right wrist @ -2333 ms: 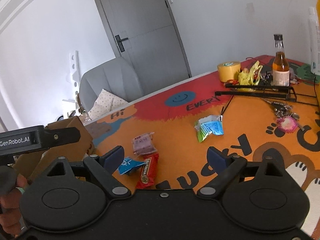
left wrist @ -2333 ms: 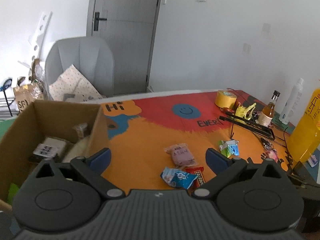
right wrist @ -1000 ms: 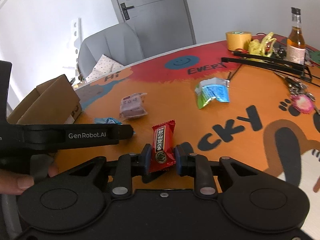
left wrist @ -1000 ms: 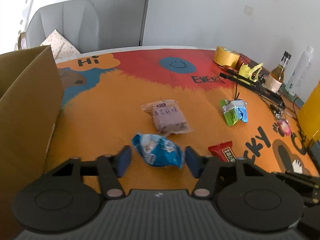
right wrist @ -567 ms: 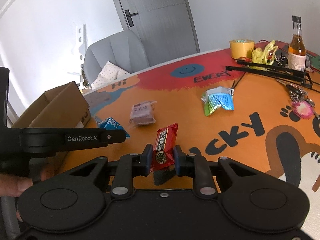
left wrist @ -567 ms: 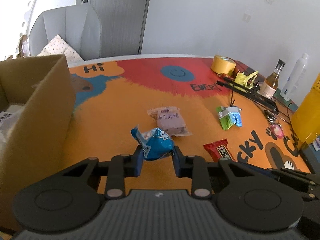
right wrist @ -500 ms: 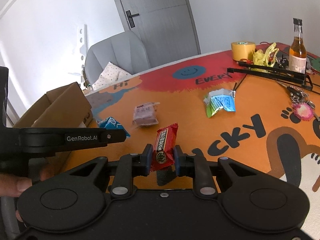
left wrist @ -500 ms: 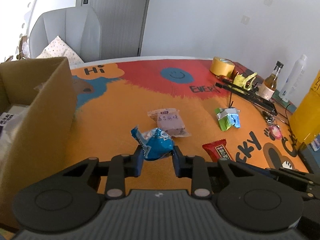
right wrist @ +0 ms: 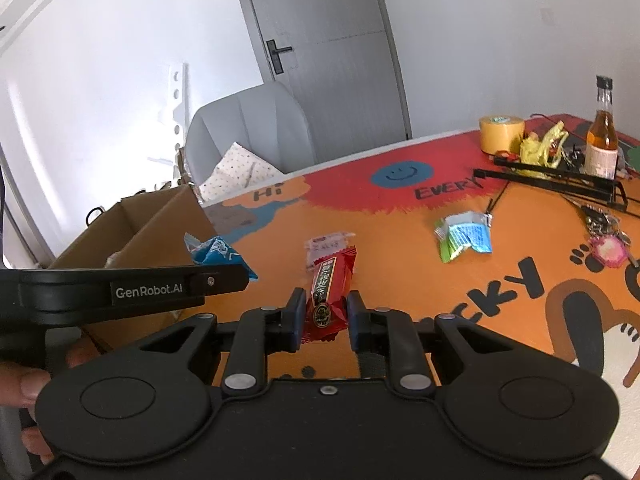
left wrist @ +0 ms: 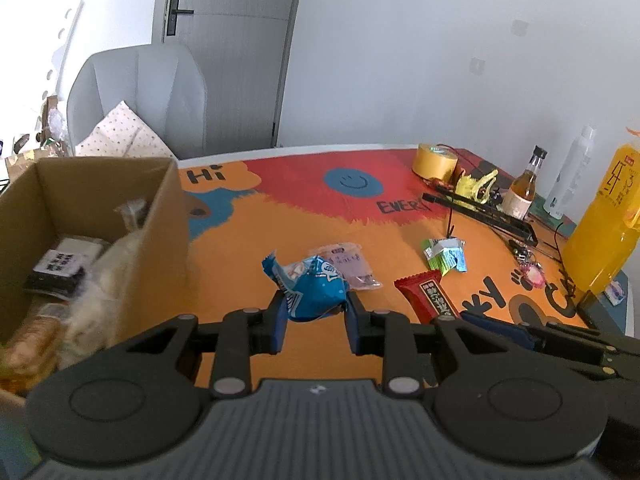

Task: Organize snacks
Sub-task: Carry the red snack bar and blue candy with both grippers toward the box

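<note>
- The worktop [left wrist: 256, 264] wore a bright orange and red cartoon mat, and an open cardboard box [left wrist: 160, 216] with packets already inside stood at its left end.
- Two snacks lay loose on the mat: a pale pink packet [left wrist: 352, 266] near the middle and a green and blue packet [left wrist: 446, 254] further right.
- Along the far right edge stood a roll of yellow tape [left wrist: 434, 160], a small brown bottle [left wrist: 524, 190], a big orange bottle [left wrist: 604, 236] and a black rack [left wrist: 484, 210].
- A grey chair [left wrist: 140, 96] with a dotted cushion stood behind the box.
- My left hand-held gripper [left wrist: 314, 318] was clenched on a crumpled blue snack packet [left wrist: 316, 290], held clear of the mat, just right of the box wall.
- My right hand-held gripper [right wrist: 324, 318] pinched the lower end of a red snack bar [right wrist: 330, 294], which stuck up and forward, off the mat.
- Both pointed downward over the mat, side by side; my fingers [right wrist: 28, 386] wrapped the left handle.
</note>
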